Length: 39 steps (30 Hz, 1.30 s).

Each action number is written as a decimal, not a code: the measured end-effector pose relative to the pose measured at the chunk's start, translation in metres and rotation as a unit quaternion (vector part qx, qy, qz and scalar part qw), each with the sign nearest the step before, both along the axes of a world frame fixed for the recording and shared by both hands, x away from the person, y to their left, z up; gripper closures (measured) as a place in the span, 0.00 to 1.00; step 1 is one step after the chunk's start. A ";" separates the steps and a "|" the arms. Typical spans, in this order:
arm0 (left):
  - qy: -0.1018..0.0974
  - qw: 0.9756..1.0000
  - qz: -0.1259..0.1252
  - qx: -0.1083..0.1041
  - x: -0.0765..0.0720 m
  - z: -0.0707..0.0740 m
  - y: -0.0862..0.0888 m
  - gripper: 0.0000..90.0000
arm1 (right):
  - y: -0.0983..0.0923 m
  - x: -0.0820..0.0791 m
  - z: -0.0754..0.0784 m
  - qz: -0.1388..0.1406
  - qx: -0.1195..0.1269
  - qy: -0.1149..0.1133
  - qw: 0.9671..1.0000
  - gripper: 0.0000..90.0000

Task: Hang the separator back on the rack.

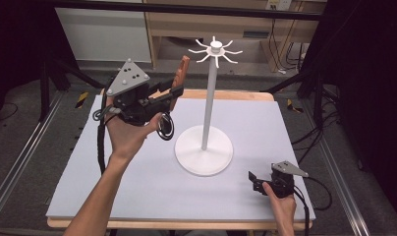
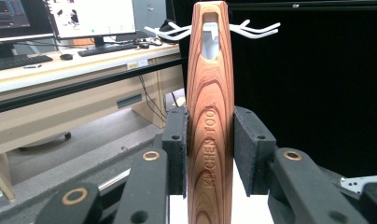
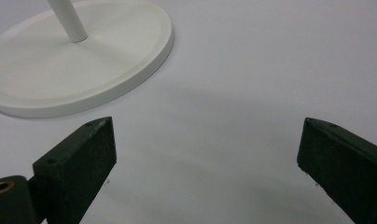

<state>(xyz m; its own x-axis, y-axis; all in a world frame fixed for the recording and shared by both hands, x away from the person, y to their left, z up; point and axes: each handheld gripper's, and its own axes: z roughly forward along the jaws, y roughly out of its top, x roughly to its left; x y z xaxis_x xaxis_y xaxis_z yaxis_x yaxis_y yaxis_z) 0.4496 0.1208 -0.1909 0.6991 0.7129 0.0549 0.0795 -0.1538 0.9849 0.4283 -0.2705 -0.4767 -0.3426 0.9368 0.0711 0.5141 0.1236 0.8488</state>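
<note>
A person at a table is lifting a wooden kitchen tool in the left gripper, its jaws pinching the handle from both sides, while the right gripper is resting low near the table's front right corner with its jaws spread wide over bare surface. In the left gripper view, the handle, stamped "KITCHEN TOOL", is standing upright between the two black pads, and its hanging slot near the top is lining up in front of the white hooks of the rack. In the high view, the tool is being held in the air above the table's back left area, tilted toward the white hanging stand, whose round base is sitting mid-table on the pale grey mat; a dark ring-shaped part is hanging below the gripper, though what it belongs to cannot be told. The likely aim, judging from the slot and the hooks, is hanging the tool on the stand. The hooks are thin and the slot is narrow, so a slightly off approach could be knocking the hook crown instead of threading it. A push against the tall thin pole could be tipping the stand, since the right gripper is not steadying the base. The smooth tapered handle could also be slipping or swivelling between the pads if it catches a hook.
</note>
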 end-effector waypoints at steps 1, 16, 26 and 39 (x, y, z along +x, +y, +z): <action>-0.001 1.000 -0.001 0.001 0.001 0.000 -0.002 0.75 | 0.000 0.000 0.000 -0.001 0.000 0.000 1.000 0.06; -0.003 1.000 0.004 0.006 0.008 0.002 -0.013 0.75 | -0.001 0.000 0.000 -0.001 0.001 0.000 1.000 0.06; -0.002 1.000 0.001 0.008 0.010 0.003 -0.018 0.75 | -0.001 0.000 0.000 -0.001 0.001 0.000 1.000 0.06; 0.003 1.000 -0.001 0.012 0.019 0.002 -0.030 0.75 | -0.001 0.000 0.000 -0.001 0.005 0.001 1.000 0.06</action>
<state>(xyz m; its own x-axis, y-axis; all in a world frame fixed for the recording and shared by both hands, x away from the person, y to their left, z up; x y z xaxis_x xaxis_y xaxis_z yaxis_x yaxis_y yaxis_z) 0.4683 0.0913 -0.1889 0.7012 0.7096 0.0684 0.0843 -0.1778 0.9805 0.4283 -0.2720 -0.4763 -0.3401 0.9369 0.0812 0.5154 0.1135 0.8494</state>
